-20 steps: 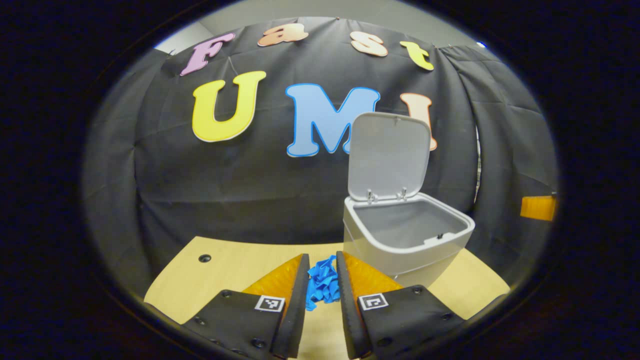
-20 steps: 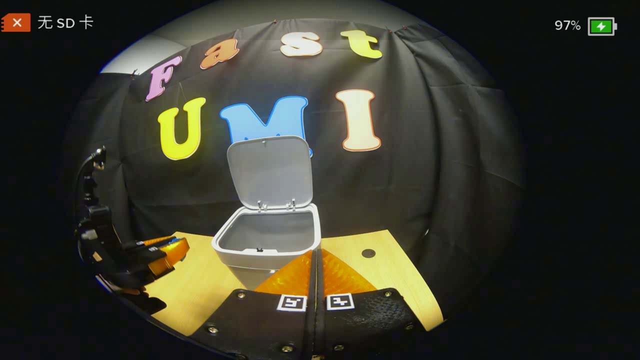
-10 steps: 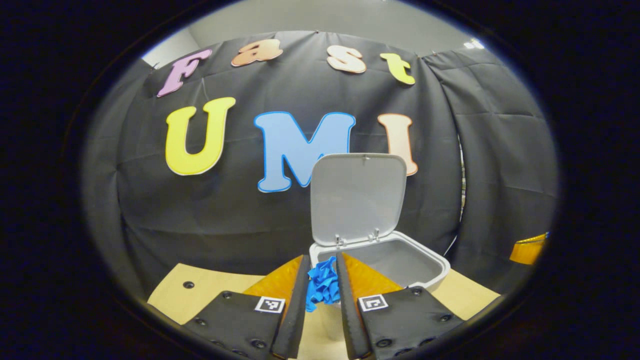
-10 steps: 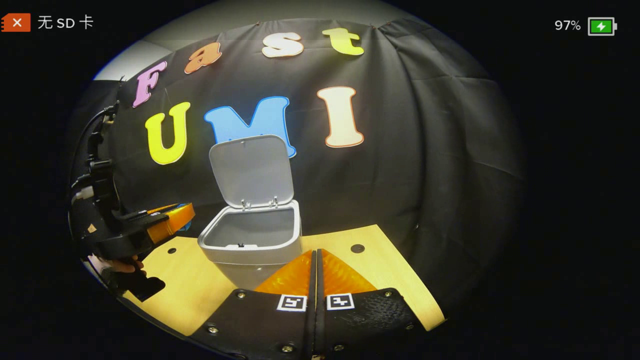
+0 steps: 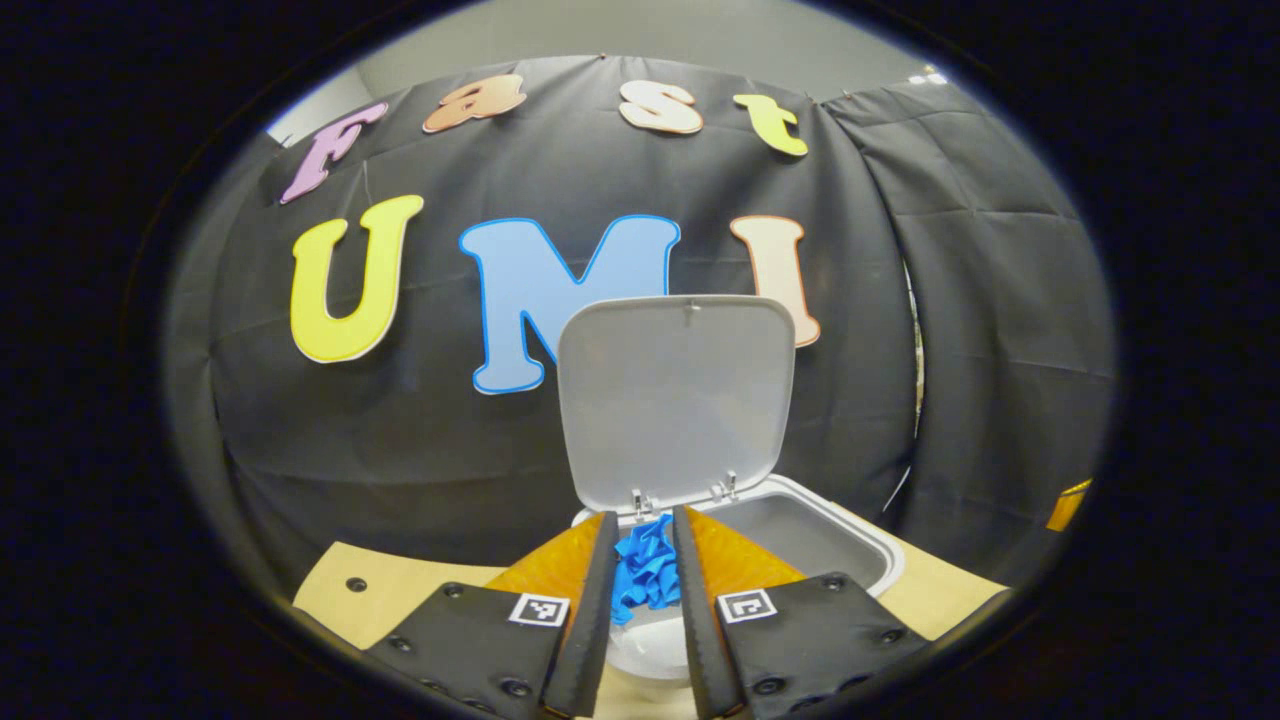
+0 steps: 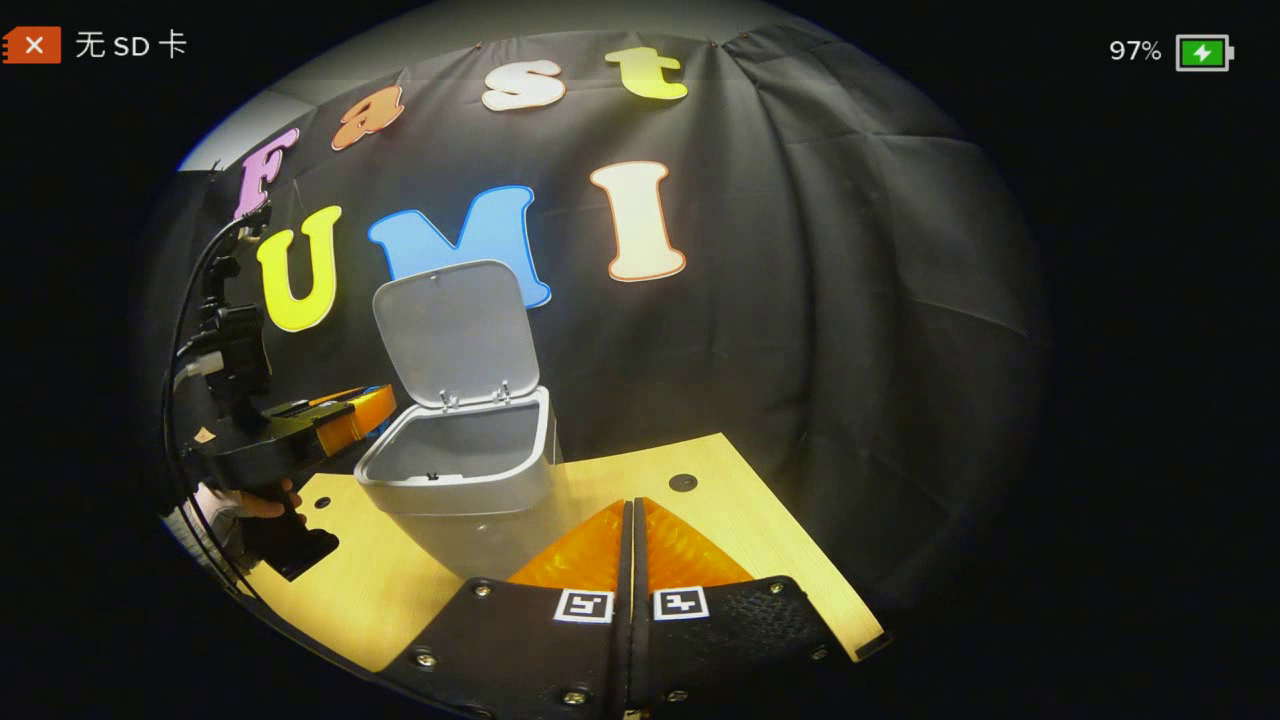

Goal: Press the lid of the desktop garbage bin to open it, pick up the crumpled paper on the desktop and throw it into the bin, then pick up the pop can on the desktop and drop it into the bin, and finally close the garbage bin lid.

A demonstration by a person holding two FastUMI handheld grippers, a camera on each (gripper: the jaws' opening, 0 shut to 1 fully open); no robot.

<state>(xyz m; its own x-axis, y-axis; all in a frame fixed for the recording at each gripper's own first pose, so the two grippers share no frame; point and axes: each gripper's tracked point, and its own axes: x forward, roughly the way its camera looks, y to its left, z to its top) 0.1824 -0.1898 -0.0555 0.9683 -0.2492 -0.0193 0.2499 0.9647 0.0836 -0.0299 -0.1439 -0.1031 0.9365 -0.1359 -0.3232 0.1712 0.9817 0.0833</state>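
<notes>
Left gripper view: the left gripper (image 5: 645,560) clamps the blue crumpled paper (image 5: 645,572) between both fingers, above the near left rim of the open garbage bin (image 5: 800,535), whose lid (image 5: 675,400) stands upright. Right gripper view: the right gripper (image 6: 631,545) has its jaws together, holding nothing, over the wooden desktop (image 6: 740,530) right of the bin.
</notes>
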